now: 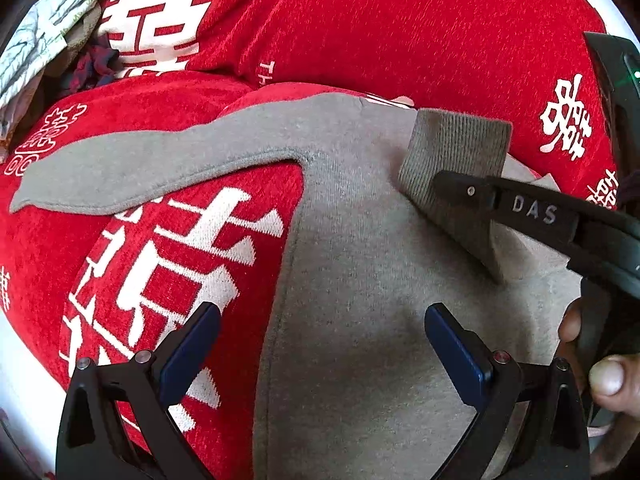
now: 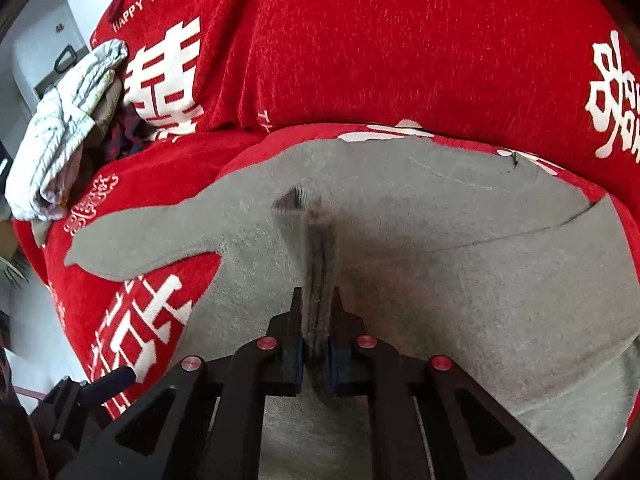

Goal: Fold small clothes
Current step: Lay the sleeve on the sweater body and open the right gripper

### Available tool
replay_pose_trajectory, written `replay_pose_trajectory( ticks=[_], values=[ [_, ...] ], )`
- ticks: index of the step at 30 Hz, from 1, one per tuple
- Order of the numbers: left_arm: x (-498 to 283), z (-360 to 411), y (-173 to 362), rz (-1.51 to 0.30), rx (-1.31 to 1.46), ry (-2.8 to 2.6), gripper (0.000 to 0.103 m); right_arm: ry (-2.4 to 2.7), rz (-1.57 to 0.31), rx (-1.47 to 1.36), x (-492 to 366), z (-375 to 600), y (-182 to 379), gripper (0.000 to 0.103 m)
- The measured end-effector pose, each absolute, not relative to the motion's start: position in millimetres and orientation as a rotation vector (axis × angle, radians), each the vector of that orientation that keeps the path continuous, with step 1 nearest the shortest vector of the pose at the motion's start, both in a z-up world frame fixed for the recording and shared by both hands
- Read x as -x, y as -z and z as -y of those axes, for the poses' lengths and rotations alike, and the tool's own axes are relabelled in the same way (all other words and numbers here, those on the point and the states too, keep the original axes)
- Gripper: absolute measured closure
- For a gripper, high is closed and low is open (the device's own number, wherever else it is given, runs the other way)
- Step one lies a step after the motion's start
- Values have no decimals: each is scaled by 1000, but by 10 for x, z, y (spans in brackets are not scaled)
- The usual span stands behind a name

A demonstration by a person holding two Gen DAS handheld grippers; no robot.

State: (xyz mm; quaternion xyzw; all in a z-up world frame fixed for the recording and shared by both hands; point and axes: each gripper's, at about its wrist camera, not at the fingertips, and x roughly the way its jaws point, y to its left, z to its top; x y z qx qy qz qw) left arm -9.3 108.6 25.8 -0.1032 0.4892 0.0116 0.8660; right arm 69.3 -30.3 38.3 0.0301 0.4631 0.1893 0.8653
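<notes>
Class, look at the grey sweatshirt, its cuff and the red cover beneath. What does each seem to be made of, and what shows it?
Grey sweatshirt: soft knit, probably cotton fleece, matte and faintly fuzzy. Cuff: ribbed knit, with fine parallel ridges. Red cover: plush, chenille-like fabric, judging by its short speckled pile and woven white characters.

sweater [image 1: 360, 280]: plain grey | sofa cover [image 1: 400, 32]: red, white characters | tool pads [image 1: 456, 352]: blue
</notes>
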Motion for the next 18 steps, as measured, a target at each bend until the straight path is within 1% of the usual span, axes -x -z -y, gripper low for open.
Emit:
replay_pose_trajectory(
  ticks=[1, 2, 3, 4, 10, 14, 18],
  values=[
    [97, -1084, -262, -1025, 217, -25, 1, -401, -964, -72, -693, 323, -413, 73],
    [93, -1082, -270, -1028, 220, -24, 1, -403, -958, -79, -690, 334, -435, 66],
    [93, -1076, -279, -1029, 221, -24, 1, -404, -950, -89, -689, 352, -462, 52],
    [90, -1071, -291, -1028, 222, -25, 1, -410, -937, -108, -685, 382, -500, 44],
    [119, -996, -378, -1011, 201, -24, 1, -532, -908, -278, -721, 595, -695, 43],
    [150, -967, -482, -988, 222, -11, 1, -490, -867, -280, -701, 826, -818, 41],
    [85, -845, -590, -969, 219, 24, 1, -337, -893, -215, -647, 1190, -706, 41]
  ],
)
